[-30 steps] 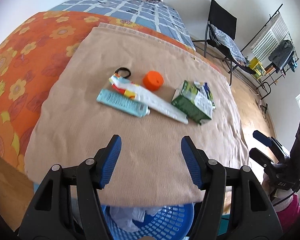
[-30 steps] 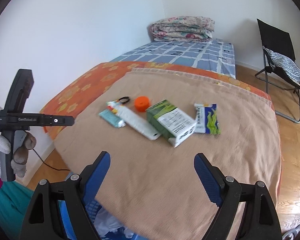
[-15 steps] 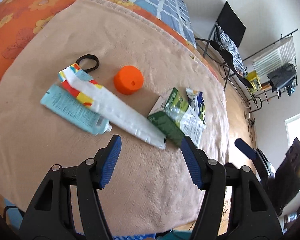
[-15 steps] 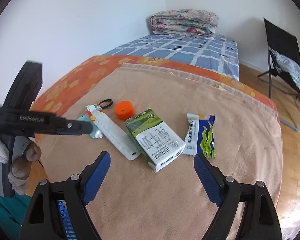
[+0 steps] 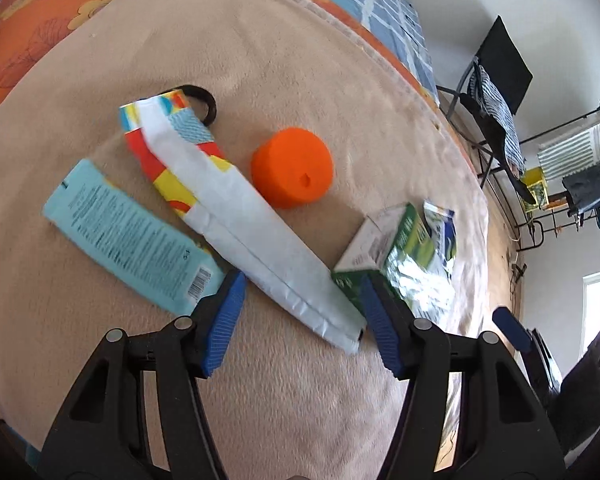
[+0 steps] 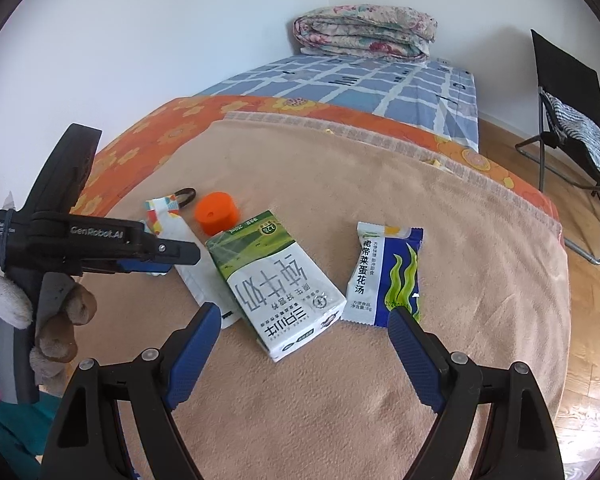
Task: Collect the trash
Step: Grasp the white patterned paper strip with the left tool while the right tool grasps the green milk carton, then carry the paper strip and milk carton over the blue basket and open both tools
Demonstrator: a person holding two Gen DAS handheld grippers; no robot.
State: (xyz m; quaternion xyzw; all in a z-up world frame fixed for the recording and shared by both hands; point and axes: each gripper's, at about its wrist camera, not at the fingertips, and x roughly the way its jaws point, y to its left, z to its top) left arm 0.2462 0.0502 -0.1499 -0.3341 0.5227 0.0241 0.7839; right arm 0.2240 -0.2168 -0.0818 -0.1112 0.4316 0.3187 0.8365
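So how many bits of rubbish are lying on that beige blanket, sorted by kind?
Flat wrappers and packets: 3 (light blue packet, long white wrapper, seaweed soup sachet)
Milk carton: 1
Orange cap: 1
Black ring: 1
Total: 6

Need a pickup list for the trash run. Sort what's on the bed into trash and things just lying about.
Trash:
white wrapper
pale blue packet
milk carton
seaweed soup sachet

Lying about:
orange cap (arguably)
black ring
folded quilt
folding chair
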